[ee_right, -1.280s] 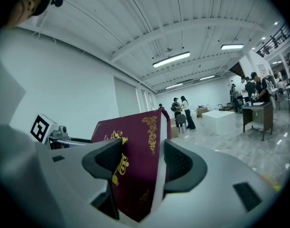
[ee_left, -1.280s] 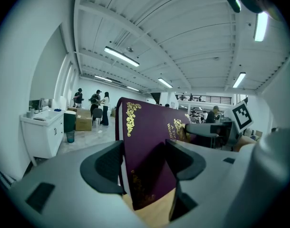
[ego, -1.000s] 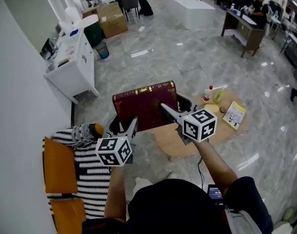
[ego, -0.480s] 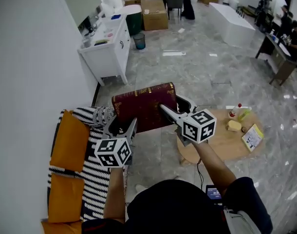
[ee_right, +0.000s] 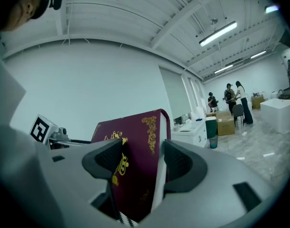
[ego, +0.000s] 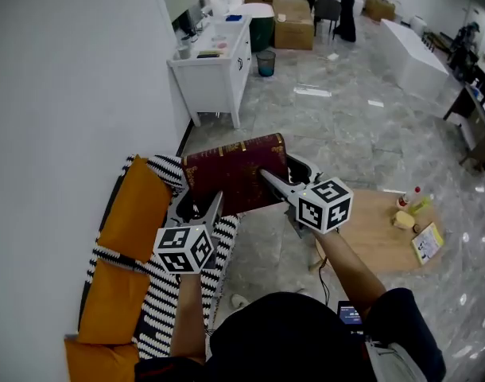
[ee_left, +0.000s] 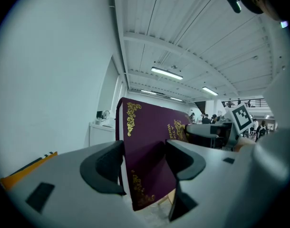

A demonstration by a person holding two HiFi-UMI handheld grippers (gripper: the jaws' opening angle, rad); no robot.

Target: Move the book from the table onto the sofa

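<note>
A thick maroon book (ego: 234, 173) with gold ornaments is held in the air, its cover tilted toward me. My left gripper (ego: 199, 204) is shut on its lower left edge. My right gripper (ego: 284, 173) is shut on its right edge. In the left gripper view the book (ee_left: 147, 137) stands upright, pressed between the two pads of the left gripper (ee_left: 144, 167). The right gripper view shows the book (ee_right: 135, 151) clamped the same way by the right gripper (ee_right: 138, 163). The sofa (ego: 135, 213), with orange cushions and a black-and-white striped throw (ego: 167, 293), lies below and left of the book.
The round wooden table (ego: 374, 245) with bottles (ego: 409, 205) and a booklet (ego: 427, 243) is at the right. A white wall runs along the left. A white cabinet (ego: 215, 66), a bin (ego: 265, 62), cardboard boxes (ego: 293, 24) and people stand farther back on the grey marble floor.
The view and both grippers have swung left with the book. The table has slid to the right edge and the sofa has come under the book's left side. The grip is unchanged.
</note>
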